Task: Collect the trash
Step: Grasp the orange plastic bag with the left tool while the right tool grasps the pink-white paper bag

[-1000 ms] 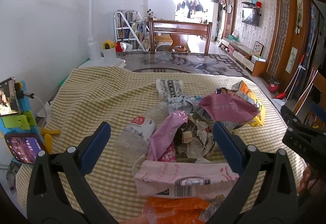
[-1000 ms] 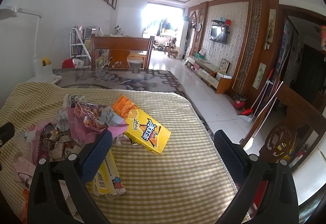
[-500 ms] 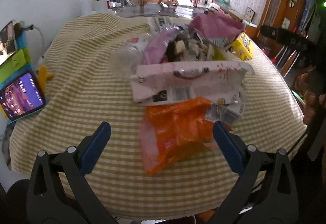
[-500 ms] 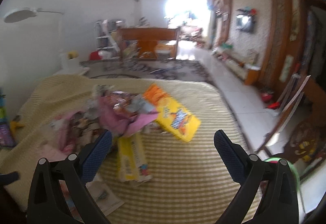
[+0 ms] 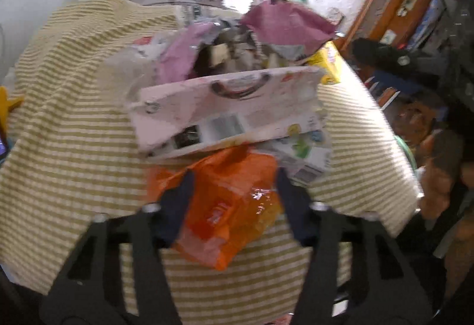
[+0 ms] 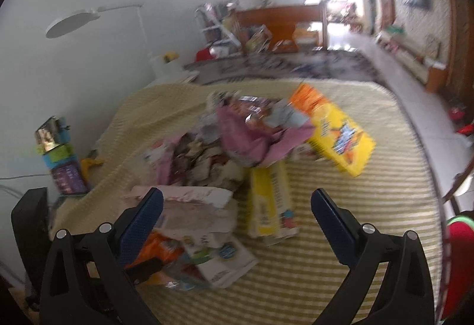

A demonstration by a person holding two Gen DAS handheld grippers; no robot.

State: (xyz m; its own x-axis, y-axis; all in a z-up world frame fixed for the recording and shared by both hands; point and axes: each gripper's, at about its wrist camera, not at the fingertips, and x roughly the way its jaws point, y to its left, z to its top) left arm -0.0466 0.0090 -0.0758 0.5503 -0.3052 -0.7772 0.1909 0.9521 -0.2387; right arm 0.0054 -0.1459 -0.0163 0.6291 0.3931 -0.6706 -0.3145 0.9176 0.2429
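A yellow-striped tablecloth covers the table in a living room with a white lamp far left. The trash pile sits mid-table. The left gripper straddles the near orange bag, jaws apart; the right gripper hovers with its jaws spread wide.

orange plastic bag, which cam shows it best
The left wrist view: the orange plastic bag fills the gap between the left gripper fingers. The right wrist view shows only an edge behind a finger.
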